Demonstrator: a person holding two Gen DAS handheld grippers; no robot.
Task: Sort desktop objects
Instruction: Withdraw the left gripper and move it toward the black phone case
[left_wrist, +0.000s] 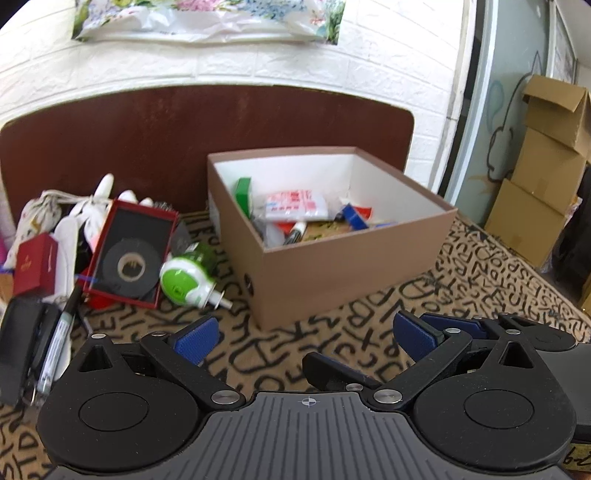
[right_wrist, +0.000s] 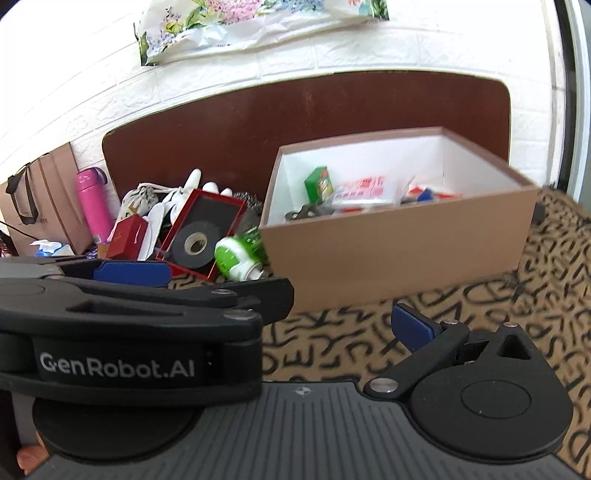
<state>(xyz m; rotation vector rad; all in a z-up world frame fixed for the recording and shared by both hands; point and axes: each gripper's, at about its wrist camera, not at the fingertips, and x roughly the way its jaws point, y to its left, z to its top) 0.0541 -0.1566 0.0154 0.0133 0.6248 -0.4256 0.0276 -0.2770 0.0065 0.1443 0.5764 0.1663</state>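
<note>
Black tape roll (left_wrist: 127, 266) sits loose in tilted red tray (left_wrist: 110, 251) left of box (left_wrist: 332, 258); both grippers, left (left_wrist: 303, 338) and right (right_wrist: 369, 325), wide open, empty, so grabbing tray could spill it.

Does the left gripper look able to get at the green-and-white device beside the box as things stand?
Probably yes. The left gripper is open and empty, and the device lies exposed ahead of it, the box to its right.

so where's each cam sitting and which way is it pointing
Left wrist: on the left gripper, low over the patterned cloth, facing the brown box; own open fingers show.
Right wrist: on the right gripper, facing the same box; the left gripper crosses its left side.
Shared: box, black tape roll, green-white gadget.
</note>
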